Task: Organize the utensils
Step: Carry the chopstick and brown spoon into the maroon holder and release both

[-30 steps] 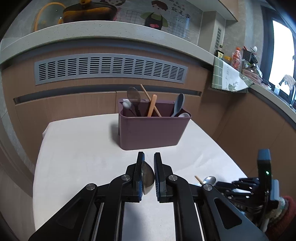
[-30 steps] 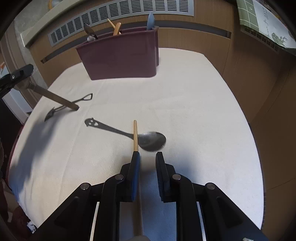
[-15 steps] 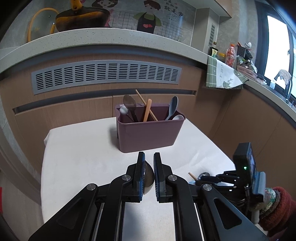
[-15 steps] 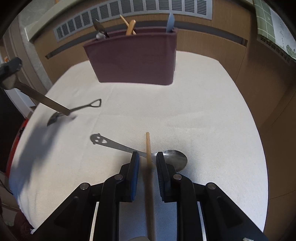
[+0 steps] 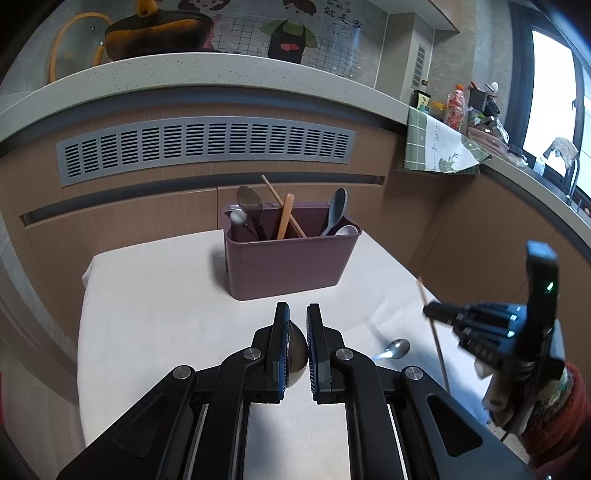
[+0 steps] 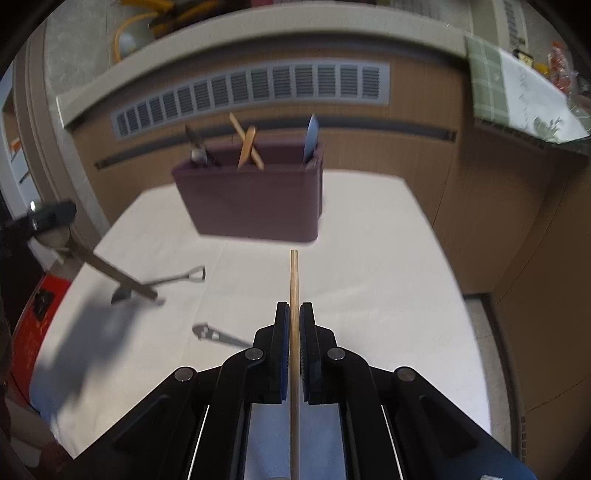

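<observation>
Three Chinese characters, 就是家 (image 5: 341, 23), printed dark on the gridded wall tile (image 5: 332, 55) above the counter ledge (image 5: 221, 79), right of two cartoon figures. Printing on the hanging green-checked cloth (image 5: 439, 146) too small to read.

Table covering (image 6: 369, 295): off-white cloth, matt, fine woven grain. Utensil caddy (image 5: 288, 266): mauve plastic, smooth, satin finish. Chopstick (image 6: 294, 288): pale wood, matt, clamped between the black plastic fingers (image 6: 282, 332) of the right gripper (image 6: 294, 314), whose inner pads look blue and ribbed. Spoon bowl (image 5: 295, 350) in the left gripper (image 5: 296, 317): polished metal, dull reflections. Loose spoon (image 5: 395, 349) on the cloth: bright, glossy metal. In the caddy, a light wooden spatula (image 5: 285, 216) and a grey-blue glossy spoon (image 5: 336, 210), plastic or ceramic, cannot tell. Cabinet fronts (image 5: 147, 218): wood-grain, matt. Countertop (image 5: 221, 79): speckled stone look, smooth.
</observation>
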{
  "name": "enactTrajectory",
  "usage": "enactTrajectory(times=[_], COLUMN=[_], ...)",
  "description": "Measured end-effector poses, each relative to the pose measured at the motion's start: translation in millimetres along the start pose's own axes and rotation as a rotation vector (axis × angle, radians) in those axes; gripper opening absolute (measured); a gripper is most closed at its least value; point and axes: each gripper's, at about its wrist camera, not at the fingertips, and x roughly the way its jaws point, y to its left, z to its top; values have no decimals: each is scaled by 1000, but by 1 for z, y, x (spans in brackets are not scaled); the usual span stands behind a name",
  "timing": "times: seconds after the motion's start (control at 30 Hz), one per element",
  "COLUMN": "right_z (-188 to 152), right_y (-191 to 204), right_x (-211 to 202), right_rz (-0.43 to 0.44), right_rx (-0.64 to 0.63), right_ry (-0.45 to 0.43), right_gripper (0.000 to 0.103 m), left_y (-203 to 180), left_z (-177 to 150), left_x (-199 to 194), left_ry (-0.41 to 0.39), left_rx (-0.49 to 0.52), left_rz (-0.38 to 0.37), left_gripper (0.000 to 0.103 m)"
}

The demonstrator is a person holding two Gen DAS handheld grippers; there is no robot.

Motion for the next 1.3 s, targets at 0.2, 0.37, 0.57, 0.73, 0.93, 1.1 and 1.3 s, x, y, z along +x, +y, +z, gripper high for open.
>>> enactTrajectory(times=[0.2,0.37,0.57,0.73,0.93,1.1,1.3], right_z=[19,29,56,129,208,223,218], right_y=[-5,-4,-4,5,16,23,25], right_x=[-19,-24,-42,-98,-113,-80,-20], right_rz=[16,41,33,-37,-22,-11,-12], right_rx=[45,58,62,15,-32,-64,-60], right_ry=[-87,-121,-222,-440,-543,-529,-442], right_gripper=[5,5,5,5,5,5,5], left_y=[-2,-2,-3,-12,1,25,42], left_z=[2,10,50,123,180,184,177], left_x=[-1,-3,-19,-40,-10,32,77], left_ry=[3,-3,-75,-192,-173,-96,-39], left_rx=[-1,-17,-33,30,38,-27,-75], left_rz=[-7,-37,-65,-83,-75,-128,-143], left_gripper=[9,9,9,9,9,9,10])
